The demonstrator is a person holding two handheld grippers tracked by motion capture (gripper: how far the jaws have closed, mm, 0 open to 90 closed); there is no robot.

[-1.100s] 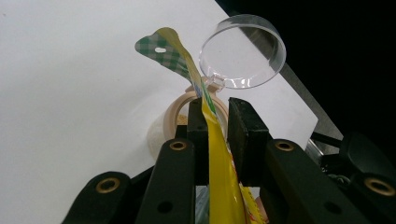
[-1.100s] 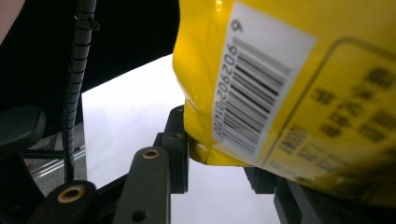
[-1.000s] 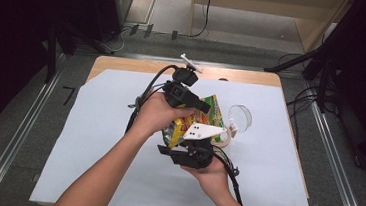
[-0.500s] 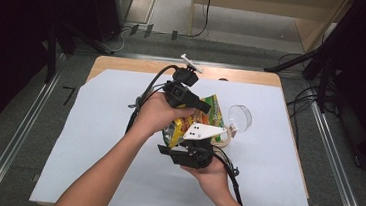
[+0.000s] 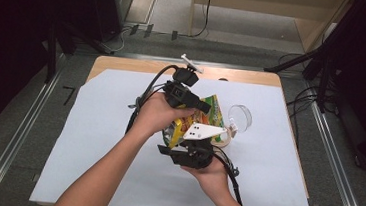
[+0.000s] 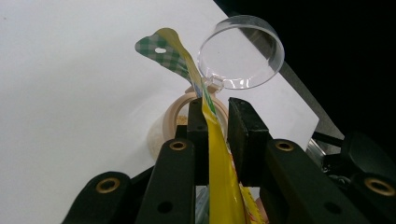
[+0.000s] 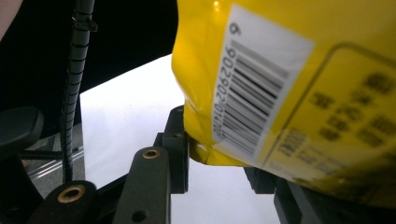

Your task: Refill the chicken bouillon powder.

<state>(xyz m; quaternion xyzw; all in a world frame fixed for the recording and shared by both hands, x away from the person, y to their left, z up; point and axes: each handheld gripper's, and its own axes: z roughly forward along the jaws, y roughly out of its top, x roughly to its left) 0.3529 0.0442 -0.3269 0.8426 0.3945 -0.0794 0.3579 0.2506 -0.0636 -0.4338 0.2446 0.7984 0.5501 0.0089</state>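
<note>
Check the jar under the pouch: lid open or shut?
Open. In the left gripper view the clear lid stands flipped up behind the jar's mouth, with the yellow pouch held over it.

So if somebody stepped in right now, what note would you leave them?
Left claw: shut on the yellow snack bag, near its top edge.
Right claw: shut on the bag's lower corner.
The bag is held tilted over the small open jar, whose clear lid is flipped up, on the white sheet.
Done: bag held by both claws. Whether anything is pouring, I cannot tell.
Left: likely emptying into the jar and closing the lid.
</note>
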